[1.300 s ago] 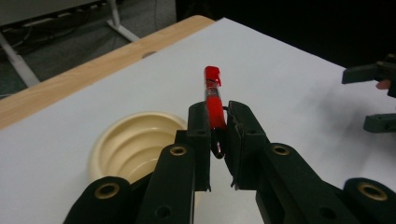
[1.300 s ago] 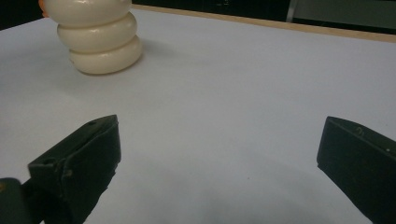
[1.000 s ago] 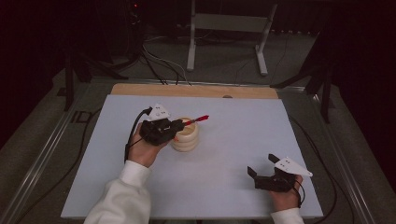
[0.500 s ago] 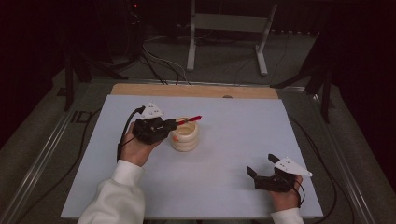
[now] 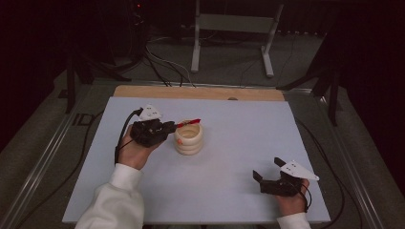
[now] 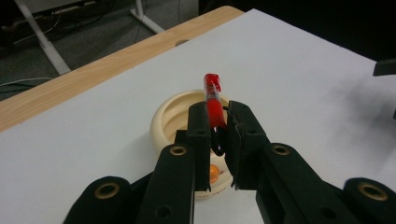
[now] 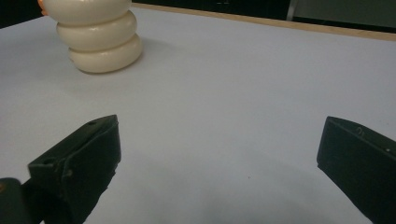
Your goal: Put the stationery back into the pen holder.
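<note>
Left gripper (image 5: 168, 129) clamped on red marker (image 6: 213, 98) mid-barrel, tip over cream ribbed cup (image 5: 189, 137), just above its rim. Marker looks light, stiff, slick plastic; a mid-body grip w/ firm pinch should stop it swivelling. Cup holds something orange (image 6: 214, 172), can't tell what. Right gripper (image 5: 268, 177) rests near table (image 5: 239, 124) edge, jaws wide apart, nothing between.
</note>
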